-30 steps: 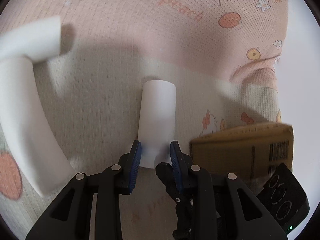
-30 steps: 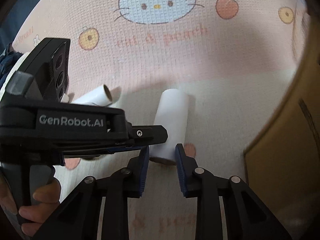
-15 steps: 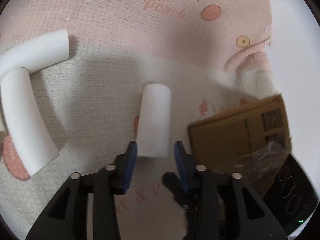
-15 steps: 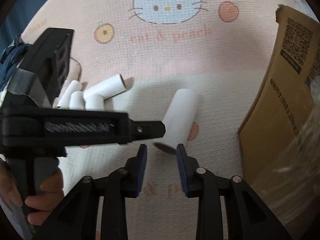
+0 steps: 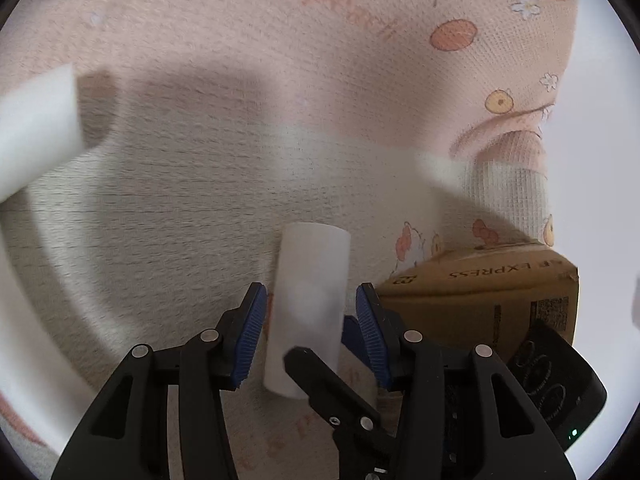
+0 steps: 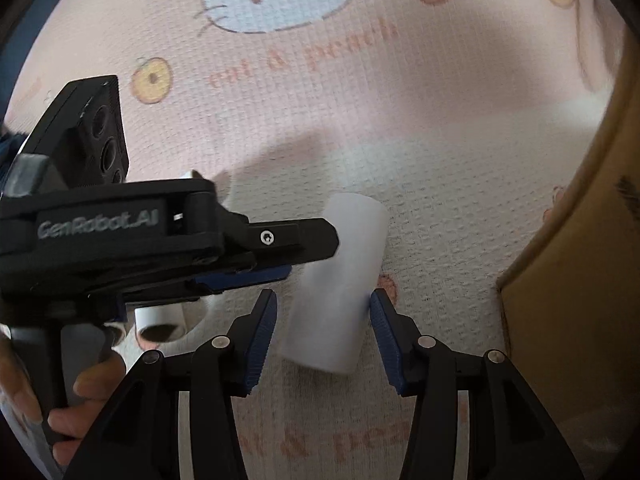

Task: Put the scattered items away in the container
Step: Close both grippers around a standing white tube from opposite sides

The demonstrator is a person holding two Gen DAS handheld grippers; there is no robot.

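In the left wrist view we see the box (image 5: 480, 300) just right of the roll (image 5: 310, 304), its printed side toward us; its inside is hidden, so we cannot tell what it holds. Our left gripper (image 5: 310, 328) stands with jaws wide, one blue pad on each side of the roll, a gap on both sides, touching neither as far as we can tell. The roll lies on the mat (image 5: 200, 200) with its far end pointing away from us. A black finger of the right gripper (image 5: 332, 392) crosses over the roll's near end. More rolls (image 5: 36, 132) lie well left of it, blurred.

In the right wrist view the box (image 6: 580, 280) rises right of the roll (image 6: 336, 292), only its outer wall showing. Our right gripper (image 6: 324, 332) also stands wide, the roll between the pads; the right pad looks to be at its edge, the left pad apart. The left gripper (image 6: 280, 256) reaches in from the left, its tip over the roll. Other rolls (image 6: 160, 320) lie left of it, under that gripper
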